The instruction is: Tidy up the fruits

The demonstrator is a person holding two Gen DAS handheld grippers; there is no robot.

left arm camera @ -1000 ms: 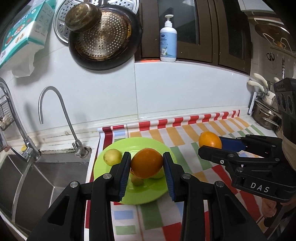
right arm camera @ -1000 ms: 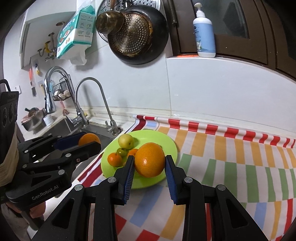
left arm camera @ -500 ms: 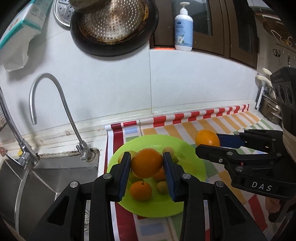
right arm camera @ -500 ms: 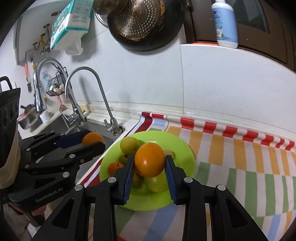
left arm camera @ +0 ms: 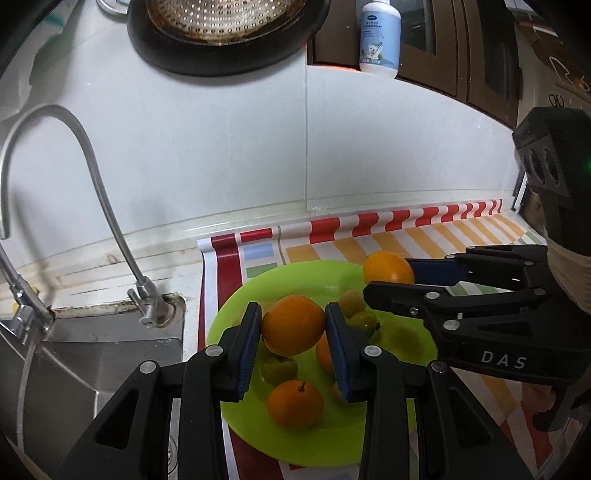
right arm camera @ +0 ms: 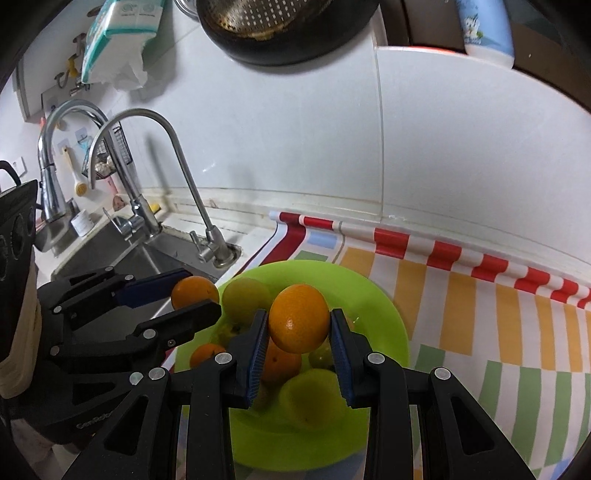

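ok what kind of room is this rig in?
A home kitchen, most likely: a steel sink with faucets, a pan hung on the tiled wall, and a green plate of fruit on the counter.

plate (left arm camera: 236, 314): lime green
oranges (left arm camera: 293, 324): bright orange
small fruits (left arm camera: 364, 320): yellow-green
pads (left arm camera: 246, 345): blue, ridged
gripper bodies (left arm camera: 480, 325): black, white lettering
mat (right arm camera: 461, 295): red-white striped edge; orange, green, blue checks
wall (left arm camera: 221, 147): white tile
bottle (left arm camera: 380, 35): white, pale blue label
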